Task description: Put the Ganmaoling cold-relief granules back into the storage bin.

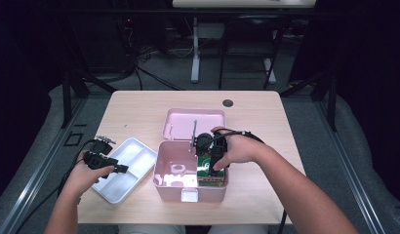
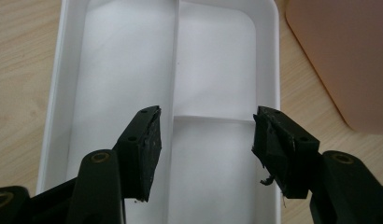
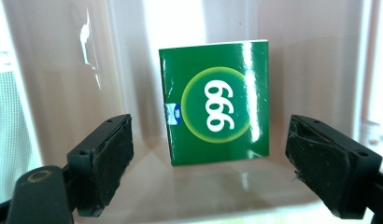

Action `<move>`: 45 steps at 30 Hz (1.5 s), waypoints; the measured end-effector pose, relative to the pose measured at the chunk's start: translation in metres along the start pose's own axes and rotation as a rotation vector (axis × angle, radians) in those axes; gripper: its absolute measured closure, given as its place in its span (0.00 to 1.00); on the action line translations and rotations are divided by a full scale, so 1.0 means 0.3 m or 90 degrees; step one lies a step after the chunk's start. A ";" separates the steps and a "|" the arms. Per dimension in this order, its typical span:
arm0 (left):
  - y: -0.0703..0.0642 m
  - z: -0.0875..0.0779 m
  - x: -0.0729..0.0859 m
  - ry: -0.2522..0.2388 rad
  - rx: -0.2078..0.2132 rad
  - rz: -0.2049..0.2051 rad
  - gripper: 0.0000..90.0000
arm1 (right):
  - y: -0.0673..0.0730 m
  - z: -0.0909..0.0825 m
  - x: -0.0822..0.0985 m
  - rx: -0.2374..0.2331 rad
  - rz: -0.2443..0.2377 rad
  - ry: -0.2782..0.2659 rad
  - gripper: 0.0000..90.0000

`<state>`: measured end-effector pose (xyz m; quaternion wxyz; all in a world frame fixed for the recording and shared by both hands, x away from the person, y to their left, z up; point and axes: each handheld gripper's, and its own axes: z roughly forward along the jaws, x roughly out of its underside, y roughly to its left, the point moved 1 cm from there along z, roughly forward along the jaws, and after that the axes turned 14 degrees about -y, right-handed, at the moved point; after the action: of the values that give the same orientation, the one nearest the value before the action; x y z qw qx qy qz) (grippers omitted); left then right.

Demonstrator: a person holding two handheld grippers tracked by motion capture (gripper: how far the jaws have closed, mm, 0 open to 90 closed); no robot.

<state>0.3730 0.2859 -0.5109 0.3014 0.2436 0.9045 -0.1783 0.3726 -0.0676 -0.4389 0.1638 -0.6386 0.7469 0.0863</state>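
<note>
Apparently midway: right tongs, spread, flank the green box inside the pink case (ungrasped); left tongs gape over the white tray.

The packet stands in the box, lid behind, tray just left.

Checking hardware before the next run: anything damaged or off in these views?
Jaw pads look worn. In the left gripper view, the right-hand pad is ragged, with a shred hanging off its lower edge; the right gripper's right-hand pad is chipped too. The green box, pink case and white tray look fine.
</note>
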 end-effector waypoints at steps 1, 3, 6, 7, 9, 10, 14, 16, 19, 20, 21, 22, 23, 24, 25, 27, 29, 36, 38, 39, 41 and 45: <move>0.000 0.000 0.000 0.000 0.000 0.000 0.46 | 0.000 0.000 0.000 0.000 0.000 0.000 0.17; -0.001 0.000 0.000 -0.001 0.000 -0.002 0.46 | 0.000 -0.024 0.005 0.006 0.007 -0.001 0.17; -0.002 0.002 0.000 0.000 0.002 -0.002 0.46 | -0.001 -0.050 0.013 0.011 0.021 -0.009 0.17; -0.002 0.002 0.000 0.000 0.002 -0.002 0.46 | -0.001 -0.050 0.013 0.011 0.021 -0.009 0.17; -0.002 0.002 0.001 0.001 0.001 -0.002 0.46 | 0.004 -0.078 0.025 0.021 0.025 -0.014 0.18; -0.002 0.002 0.001 0.001 0.001 -0.002 0.46 | 0.004 -0.078 0.025 0.021 0.025 -0.014 0.18; 0.000 0.000 -0.001 0.002 0.002 -0.001 0.46 | 0.022 -0.128 0.046 0.031 0.030 -0.023 0.18; -0.002 0.000 -0.001 0.002 0.003 -0.001 0.46 | 0.029 -0.155 0.063 0.039 0.034 -0.026 0.18; -0.004 0.000 -0.001 0.002 0.003 -0.001 0.47 | 0.033 -0.175 0.076 0.042 0.037 -0.027 0.18; -0.003 -0.002 0.000 0.002 0.003 0.000 0.47 | 0.037 -0.197 0.092 0.048 0.043 -0.031 0.18; -0.003 -0.004 0.000 0.003 0.002 0.000 0.47 | 0.038 -0.206 0.097 0.050 0.045 -0.031 0.18; -0.004 -0.005 0.001 0.002 0.000 -0.002 0.47 | 0.039 -0.215 0.105 0.053 0.046 -0.033 0.18; -0.004 -0.005 0.001 0.003 0.003 -0.002 0.48 | 0.041 -0.224 0.113 0.057 0.050 -0.033 0.18; -0.004 -0.005 0.001 0.003 0.003 -0.002 0.49 | 0.041 -0.224 0.113 0.057 0.050 -0.033 0.18; -0.005 -0.005 0.001 0.003 0.004 -0.001 0.49 | 0.041 -0.233 0.124 0.060 0.053 -0.034 0.18; -0.009 -0.001 -0.001 0.008 0.001 0.009 0.50 | 0.040 -0.248 0.151 0.064 0.064 -0.037 0.18; -0.010 0.000 -0.003 0.010 0.000 0.012 0.51 | 0.038 -0.249 0.159 0.066 0.068 -0.038 0.19; -0.006 0.008 0.000 0.013 -0.016 0.027 0.52 | 0.009 -0.196 0.261 0.080 0.134 -0.051 0.20; -0.005 0.008 0.001 0.014 -0.018 0.027 0.52 | 0.008 -0.185 0.272 0.080 0.142 -0.051 0.20; -0.005 0.009 0.002 0.015 -0.020 0.024 0.52 | 0.008 -0.172 0.283 0.082 0.148 -0.048 0.20; -0.004 0.012 0.006 0.026 -0.021 0.024 0.52 | 0.005 -0.158 0.298 0.085 0.161 -0.051 0.20; -0.008 0.026 0.014 0.045 -0.022 0.018 0.52 | -0.006 -0.129 0.338 0.105 0.213 -0.070 0.22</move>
<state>0.3723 0.2816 -0.5189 0.2762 0.2571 0.9139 -0.1498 0.3559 -0.1748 -0.4386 0.2399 -0.4844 0.8369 0.0856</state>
